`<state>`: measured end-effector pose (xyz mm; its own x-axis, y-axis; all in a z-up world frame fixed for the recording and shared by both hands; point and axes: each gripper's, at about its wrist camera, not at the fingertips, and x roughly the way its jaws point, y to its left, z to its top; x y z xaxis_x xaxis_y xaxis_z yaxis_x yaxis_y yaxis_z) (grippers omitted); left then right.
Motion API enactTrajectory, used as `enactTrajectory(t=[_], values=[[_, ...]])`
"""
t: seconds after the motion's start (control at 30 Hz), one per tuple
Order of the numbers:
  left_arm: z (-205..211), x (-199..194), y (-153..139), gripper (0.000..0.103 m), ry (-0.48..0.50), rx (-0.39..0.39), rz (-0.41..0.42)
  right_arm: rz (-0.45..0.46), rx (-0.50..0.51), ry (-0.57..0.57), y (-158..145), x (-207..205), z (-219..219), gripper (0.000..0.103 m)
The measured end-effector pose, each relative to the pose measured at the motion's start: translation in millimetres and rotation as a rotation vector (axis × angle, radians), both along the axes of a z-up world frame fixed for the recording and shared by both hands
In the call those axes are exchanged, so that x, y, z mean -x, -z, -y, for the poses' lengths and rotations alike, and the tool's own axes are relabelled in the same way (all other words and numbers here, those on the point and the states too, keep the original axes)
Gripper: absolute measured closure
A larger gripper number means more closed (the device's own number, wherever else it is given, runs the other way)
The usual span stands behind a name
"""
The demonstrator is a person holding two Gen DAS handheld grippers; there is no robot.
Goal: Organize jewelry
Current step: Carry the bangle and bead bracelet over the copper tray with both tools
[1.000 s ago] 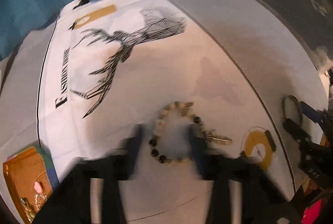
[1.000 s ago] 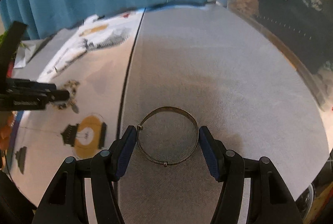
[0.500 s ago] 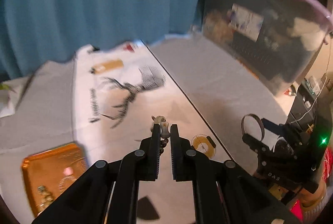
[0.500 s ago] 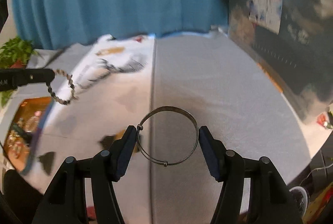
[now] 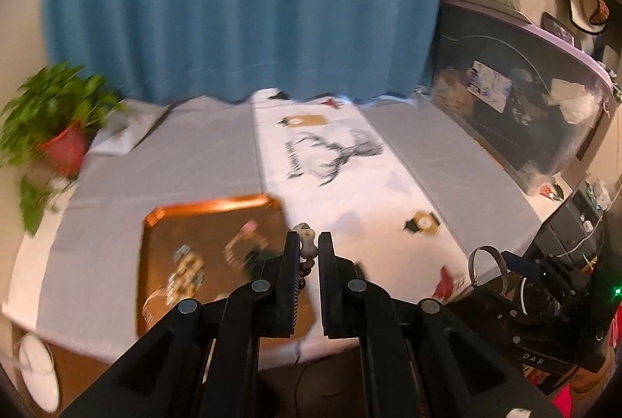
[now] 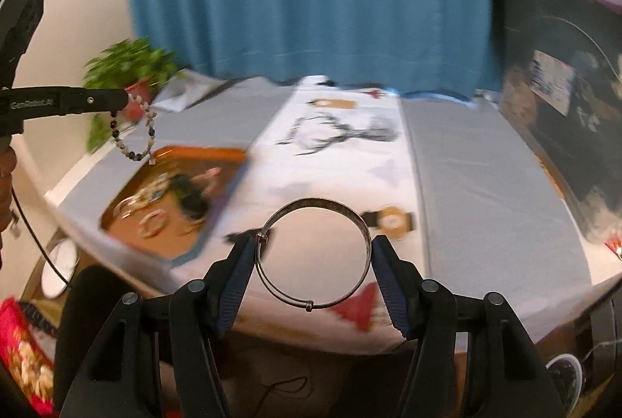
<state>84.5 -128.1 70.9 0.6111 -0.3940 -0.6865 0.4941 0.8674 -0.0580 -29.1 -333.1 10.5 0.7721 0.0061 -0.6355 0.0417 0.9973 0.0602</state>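
left gripper (image 5: 308, 254) in my view has its jaws drawn close together on the beaded bracelet (image 5: 307, 243); from this wrist camera i only make out a pale bead or two poking up between the fingers, the rest is hidden by them. from the right wrist view the same left gripper (image 6: 123, 100) comes in from the left edge, and there the beaded bracelet (image 6: 134, 134) hangs as a loop from its tip, in the air above the far corner of the orange tray (image 6: 233, 155).

right gripper (image 6: 314, 258) holds the metal bangle (image 6: 314, 254) across its width, one blue pad on each side of the ring, clear of the table. in the left view that bangle (image 5: 488, 266) shows at the lower right, partly cut off by the dark gripper body.

under the left gripper lies the orange tray (image 5: 214, 208) on the grey tablecloth (image 5: 175, 153). several pieces of jewelry sit in it, but they are smeared by blur and i cannot tell them apart. beside the tray runs a white runner (image 5: 350, 184) with a black deer drawing. a potted plant (image 5: 58, 134) stands at the far left, blurred, and a blue curtain (image 5: 241, 2) hangs behind the table.
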Motion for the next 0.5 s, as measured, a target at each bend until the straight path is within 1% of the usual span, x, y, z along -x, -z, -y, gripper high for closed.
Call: enactTrajectory(t=[0.13, 0.27, 0.5], values=[[-44.0, 21.9, 13.6, 0.096, -0.065, 0.023, -0.026, -0.014, 0.016, -0.102, 5.9, 13.5, -46.7, 0.041], [-76.9, 33.6, 30.5, 0.096, -0.121, 0.039, -0.065, -0.031, 0.037, -0.176, 14.9, 17.5, -81.8, 0.041], [-112.6, 33.9, 44.6, 0.096, -0.184, 0.028, -0.083, -0.06, 0.035, -0.268, 25.9, 4.8, -126.3, 0.041]])
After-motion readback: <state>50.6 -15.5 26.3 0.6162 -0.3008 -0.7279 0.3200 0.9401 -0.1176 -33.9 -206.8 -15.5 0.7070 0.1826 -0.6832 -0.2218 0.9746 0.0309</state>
